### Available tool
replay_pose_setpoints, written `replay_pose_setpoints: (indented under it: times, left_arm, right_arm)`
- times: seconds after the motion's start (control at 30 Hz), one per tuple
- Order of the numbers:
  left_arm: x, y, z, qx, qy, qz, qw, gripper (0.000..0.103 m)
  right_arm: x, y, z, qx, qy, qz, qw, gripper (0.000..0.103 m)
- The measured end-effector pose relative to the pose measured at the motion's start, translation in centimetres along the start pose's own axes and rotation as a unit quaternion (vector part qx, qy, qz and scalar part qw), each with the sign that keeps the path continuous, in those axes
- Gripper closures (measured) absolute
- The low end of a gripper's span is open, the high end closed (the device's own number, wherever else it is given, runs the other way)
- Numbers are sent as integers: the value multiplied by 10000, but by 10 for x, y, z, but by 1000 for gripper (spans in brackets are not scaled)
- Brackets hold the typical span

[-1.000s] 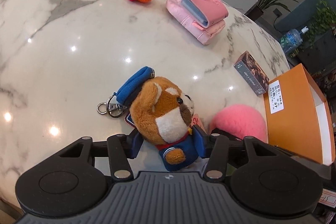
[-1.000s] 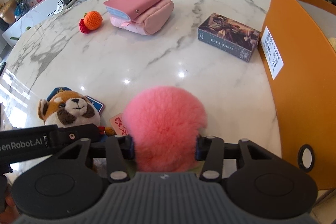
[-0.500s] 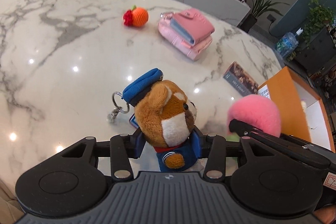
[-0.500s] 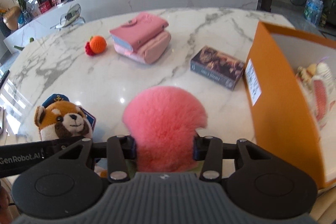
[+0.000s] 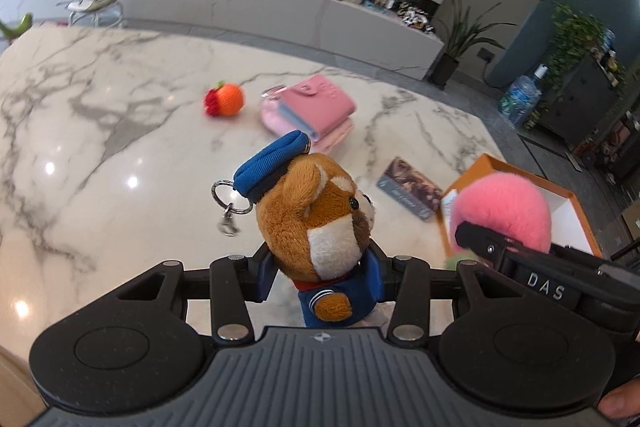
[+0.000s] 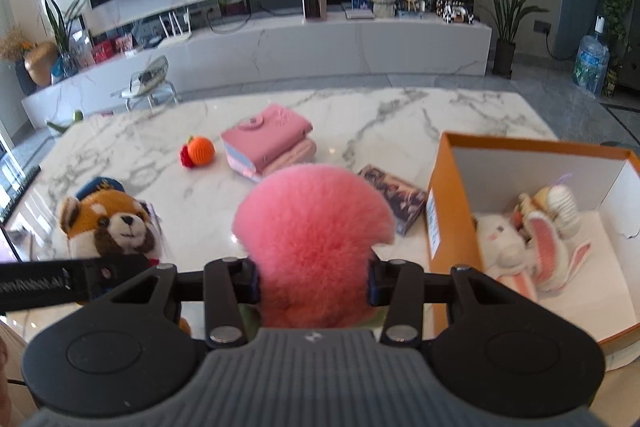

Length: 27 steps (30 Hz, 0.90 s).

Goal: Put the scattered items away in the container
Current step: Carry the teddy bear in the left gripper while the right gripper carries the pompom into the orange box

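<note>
- My left claw [image 5: 320, 279] pinches the red panda plush [image 5: 316, 223] above the desk [image 5: 120, 147].
- My right claw [image 6: 312, 283] pinches the pink pompom [image 6: 312, 227] beside the orange box [image 6: 452, 227].

Right claw [image 6: 314, 281] clamping pink pompom [image 6: 314, 227], orange box [image 6: 452, 211] alongside, marble table [image 6: 380, 123]

Pink pompom [image 6: 312, 227], orange box [image 6: 452, 195], grey-veined white marble table [image 5: 120, 147]
</note>
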<state>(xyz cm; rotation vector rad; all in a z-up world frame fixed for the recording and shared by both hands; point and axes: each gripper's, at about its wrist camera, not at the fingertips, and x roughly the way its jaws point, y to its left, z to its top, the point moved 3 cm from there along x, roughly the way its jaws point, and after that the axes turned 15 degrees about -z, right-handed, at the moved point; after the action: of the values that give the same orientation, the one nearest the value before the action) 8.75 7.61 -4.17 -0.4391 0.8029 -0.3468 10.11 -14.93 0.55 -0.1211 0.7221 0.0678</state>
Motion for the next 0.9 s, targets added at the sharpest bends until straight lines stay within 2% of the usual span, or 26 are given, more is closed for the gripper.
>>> replay_pose_setpoints:
  times: [0.4, 0.67, 0.9]
  left_arm:
    - [13, -67, 6, 711, 17, -328, 9969, 52]
    - [40, -117, 14, 1147, 97, -614, 9915, 52]
    - [71, -164, 17, 1508, 223, -878, 9844, 52]
  right_arm:
    - [-40, -50, 19, 339, -453, -71, 9984, 56]
    - [-53, -109, 32, 624, -698, -470, 9945, 56]
    - [-54, -164, 37, 875, -737, -910, 9893, 56]
